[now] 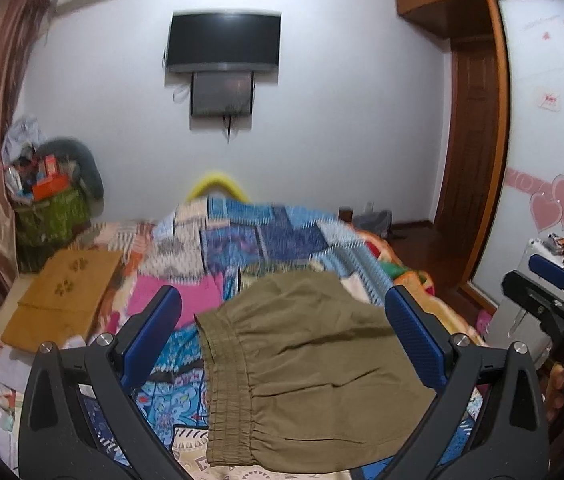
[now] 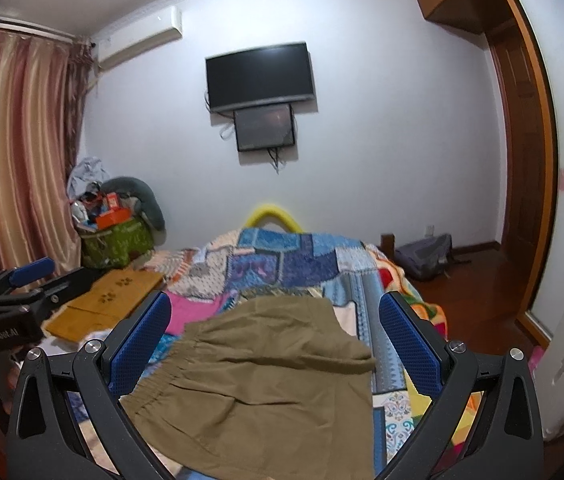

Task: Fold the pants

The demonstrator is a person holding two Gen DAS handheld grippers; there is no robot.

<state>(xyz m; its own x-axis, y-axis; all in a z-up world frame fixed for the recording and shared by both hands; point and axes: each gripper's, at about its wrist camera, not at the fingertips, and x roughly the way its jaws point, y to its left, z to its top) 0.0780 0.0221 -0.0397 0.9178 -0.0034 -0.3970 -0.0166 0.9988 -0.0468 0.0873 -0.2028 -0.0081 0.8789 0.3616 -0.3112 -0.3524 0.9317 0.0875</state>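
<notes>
Reading "DAS" on the right gripper [image 1: 553, 280] in the left wrist view, and "GenRobot.AI" on the left gripper [image 2: 22, 276] in the right wrist view.
</notes>
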